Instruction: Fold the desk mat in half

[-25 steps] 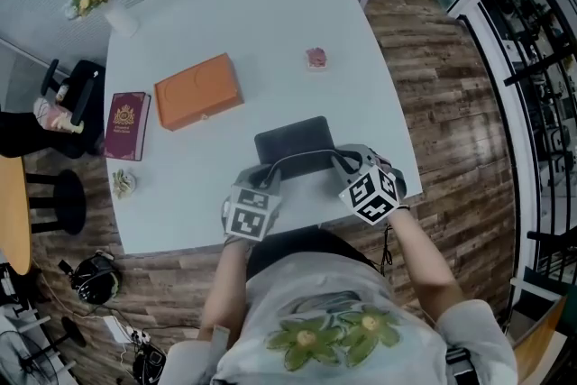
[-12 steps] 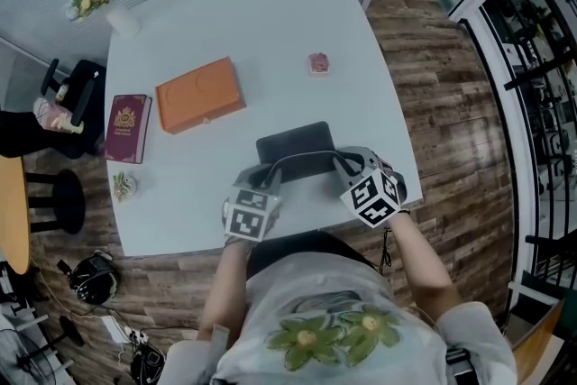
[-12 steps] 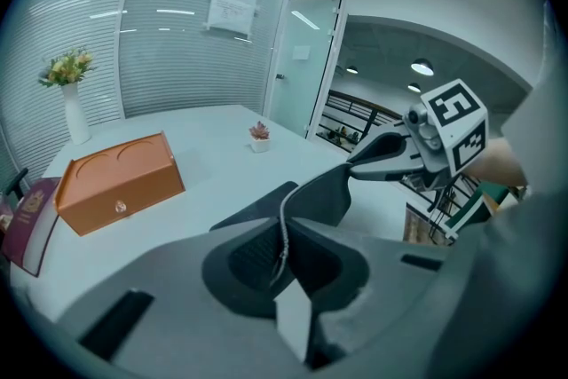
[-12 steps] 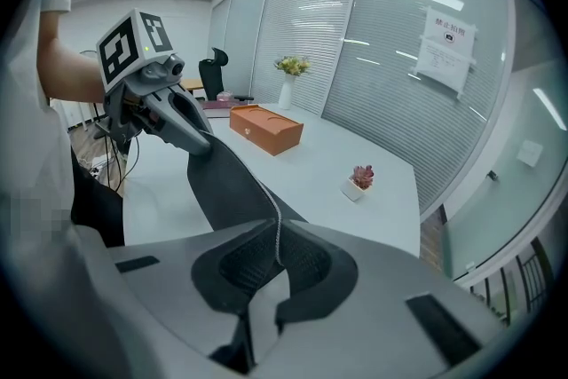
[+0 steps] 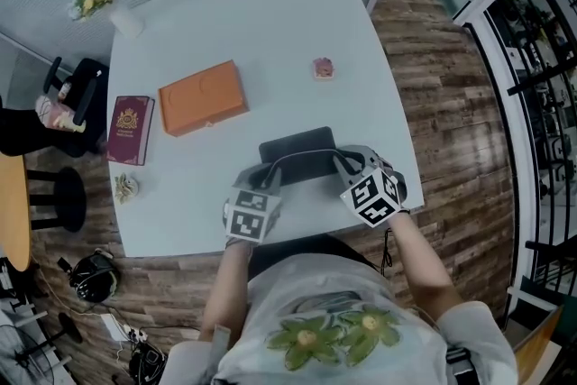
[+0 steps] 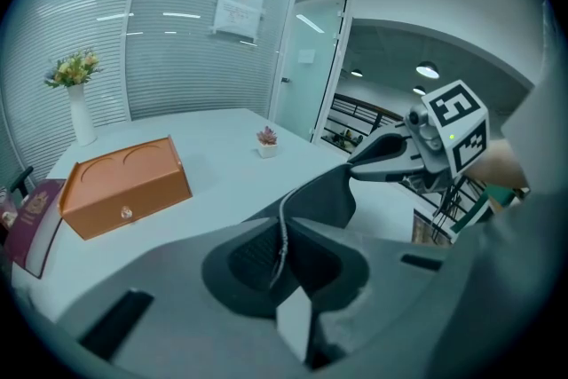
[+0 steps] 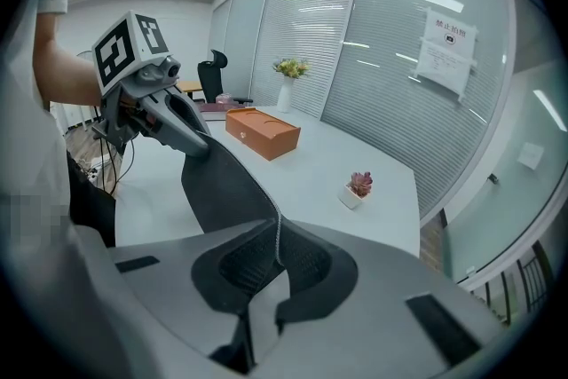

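Note:
A dark desk mat lies on the white table right in front of me, its near edge lifted off the surface. My left gripper is shut on the near left corner, and the thin mat edge runs between its pads. My right gripper is shut on the near right corner, where the mat curves up from the table into the jaws. Each gripper view shows the other gripper: the right gripper and the left gripper both pinch the raised edge.
An orange box sits left of the mat, with a maroon book beyond it. A small potted plant stands behind the mat. A vase of flowers is at the far left corner. A small object lies near the left edge.

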Demonstrator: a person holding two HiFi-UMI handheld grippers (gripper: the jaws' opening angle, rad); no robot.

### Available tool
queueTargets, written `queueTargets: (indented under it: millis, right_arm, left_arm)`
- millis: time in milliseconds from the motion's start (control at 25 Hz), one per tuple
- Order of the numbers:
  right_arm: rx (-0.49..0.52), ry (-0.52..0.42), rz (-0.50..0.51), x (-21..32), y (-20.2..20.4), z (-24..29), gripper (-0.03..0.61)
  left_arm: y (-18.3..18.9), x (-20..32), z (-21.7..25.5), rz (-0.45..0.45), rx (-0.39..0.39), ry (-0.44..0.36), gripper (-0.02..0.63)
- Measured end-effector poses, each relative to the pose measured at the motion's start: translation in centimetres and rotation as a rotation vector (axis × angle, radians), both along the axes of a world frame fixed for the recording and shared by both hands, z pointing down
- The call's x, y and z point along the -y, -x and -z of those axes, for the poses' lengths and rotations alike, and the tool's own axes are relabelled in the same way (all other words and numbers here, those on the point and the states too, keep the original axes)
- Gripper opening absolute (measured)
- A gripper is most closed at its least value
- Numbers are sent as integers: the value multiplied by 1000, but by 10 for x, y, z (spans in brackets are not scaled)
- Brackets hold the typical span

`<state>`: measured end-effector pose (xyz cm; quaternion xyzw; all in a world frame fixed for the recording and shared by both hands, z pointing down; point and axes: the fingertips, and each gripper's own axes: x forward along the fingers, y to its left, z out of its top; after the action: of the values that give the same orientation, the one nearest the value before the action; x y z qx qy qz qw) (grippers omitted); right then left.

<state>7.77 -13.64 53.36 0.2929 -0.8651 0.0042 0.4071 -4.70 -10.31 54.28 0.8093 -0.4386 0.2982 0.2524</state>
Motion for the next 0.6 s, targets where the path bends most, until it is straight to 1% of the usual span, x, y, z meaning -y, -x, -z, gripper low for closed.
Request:
queueTargets:
  millis: [600]
  right_arm:
    - [8, -5, 14, 27, 14, 1, 29]
  left_arm:
    - [12, 19, -2, 29, 13, -2, 21]
